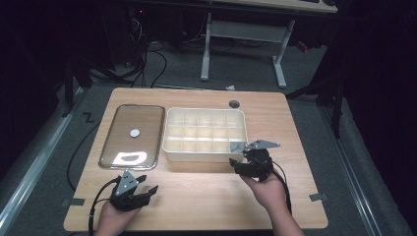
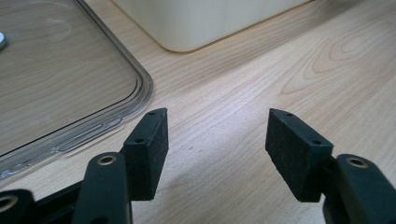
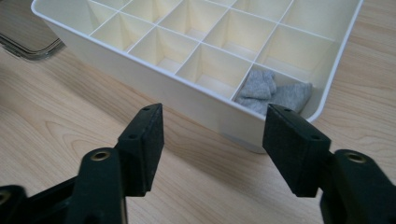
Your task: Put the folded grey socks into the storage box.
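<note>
here the white divided box (image 1: 205, 133) sits near the middle of the tabletop (image 1: 206, 196), slightly toward the far edge, with its long sides running parallel to that edge. a grey cloth (image 1: 237, 146) lies crumpled in the compartment at the box's near right corner; in the right gripper view the cloth (image 3: 273, 95) stays below the rim, and part of it is hidden behind the box wall and the right jaw.

the right gripper (image 1: 246, 158) hovers just outside that near right corner, its jaws spread wide with nothing between them. in its own view the right gripper (image 3: 212, 135) looks over the box's near wall (image 3: 154, 81), with bare wood under the jaws.

the left gripper (image 1: 142, 184) rests toward the near left of the tabletop, jaws wide apart and holding nothing. in its own view the left gripper (image 2: 217, 140) has open wood ahead, the rounded corner of the clear lid (image 2: 70, 88) just to its left and a corner of the box farther off.

the clear lid (image 1: 132, 136) lies flat just left of the box, with a narrow gap between them, and a small round white piece (image 1: 134, 132) shows at its centre. glare on the lid's near end makes that part hard to read. a broad strip of tabletop lies free along the near edge, and a narrower one to the right of the box. a small dark round spot (image 1: 234, 103) sits by the far edge.
</note>
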Demonstrator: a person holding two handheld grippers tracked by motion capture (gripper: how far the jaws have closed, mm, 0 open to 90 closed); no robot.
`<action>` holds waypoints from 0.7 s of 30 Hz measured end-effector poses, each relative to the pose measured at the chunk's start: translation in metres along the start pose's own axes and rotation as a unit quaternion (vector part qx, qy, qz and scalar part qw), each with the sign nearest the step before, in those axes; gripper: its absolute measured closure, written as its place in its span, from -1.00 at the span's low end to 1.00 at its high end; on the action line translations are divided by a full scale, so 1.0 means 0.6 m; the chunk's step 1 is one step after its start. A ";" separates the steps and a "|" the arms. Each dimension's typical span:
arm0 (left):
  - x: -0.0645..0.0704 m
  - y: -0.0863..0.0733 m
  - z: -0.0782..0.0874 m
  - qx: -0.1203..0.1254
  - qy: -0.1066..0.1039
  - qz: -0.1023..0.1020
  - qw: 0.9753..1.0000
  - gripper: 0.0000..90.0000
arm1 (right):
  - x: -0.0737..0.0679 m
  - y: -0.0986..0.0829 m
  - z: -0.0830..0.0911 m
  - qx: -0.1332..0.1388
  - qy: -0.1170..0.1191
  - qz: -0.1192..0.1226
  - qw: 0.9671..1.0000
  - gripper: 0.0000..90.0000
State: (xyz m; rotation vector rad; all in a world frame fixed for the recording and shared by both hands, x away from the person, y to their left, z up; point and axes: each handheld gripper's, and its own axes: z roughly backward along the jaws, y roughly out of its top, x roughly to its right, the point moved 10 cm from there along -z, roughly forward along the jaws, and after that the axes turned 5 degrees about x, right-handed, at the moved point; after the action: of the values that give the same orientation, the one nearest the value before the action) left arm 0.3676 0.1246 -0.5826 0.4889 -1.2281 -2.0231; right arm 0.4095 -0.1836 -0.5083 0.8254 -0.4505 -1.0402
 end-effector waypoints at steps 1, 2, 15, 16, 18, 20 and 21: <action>0.004 0.002 0.002 0.004 -0.007 0.002 1.000 -0.12 | -0.002 -0.005 0.001 0.007 -0.002 -0.003 1.000 -0.16; 0.008 0.003 0.003 0.007 -0.008 0.000 1.000 -0.13 | -0.004 -0.014 0.003 0.015 -0.005 -0.005 1.000 -0.17; 0.028 0.006 0.005 0.009 -0.014 -0.016 1.000 -0.13 | -0.013 -0.117 -0.011 0.033 -0.028 -0.003 0.999 -0.22; 0.029 0.006 0.004 0.011 -0.013 -0.017 1.000 -0.13 | -0.012 -0.121 -0.011 0.035 -0.028 -0.005 0.999 -0.23; 0.031 0.005 0.003 0.010 -0.014 -0.017 1.000 -0.13 | -0.012 -0.130 -0.010 0.040 -0.030 -0.016 0.999 -0.26; 0.032 0.002 0.000 0.004 -0.014 -0.018 1.000 -0.13 | -0.015 -0.136 -0.004 0.053 -0.029 -0.027 0.998 -0.32; 0.032 0.001 -0.001 0.004 -0.013 -0.018 1.000 -0.13 | -0.016 -0.139 0.000 0.067 -0.033 -0.028 0.997 -0.31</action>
State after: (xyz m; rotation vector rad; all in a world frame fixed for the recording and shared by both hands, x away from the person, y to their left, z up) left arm 0.3554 0.1099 -0.5813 0.4922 -1.2525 -2.0610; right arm 0.3571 -0.1962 -0.5727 0.9302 -0.5606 -1.1002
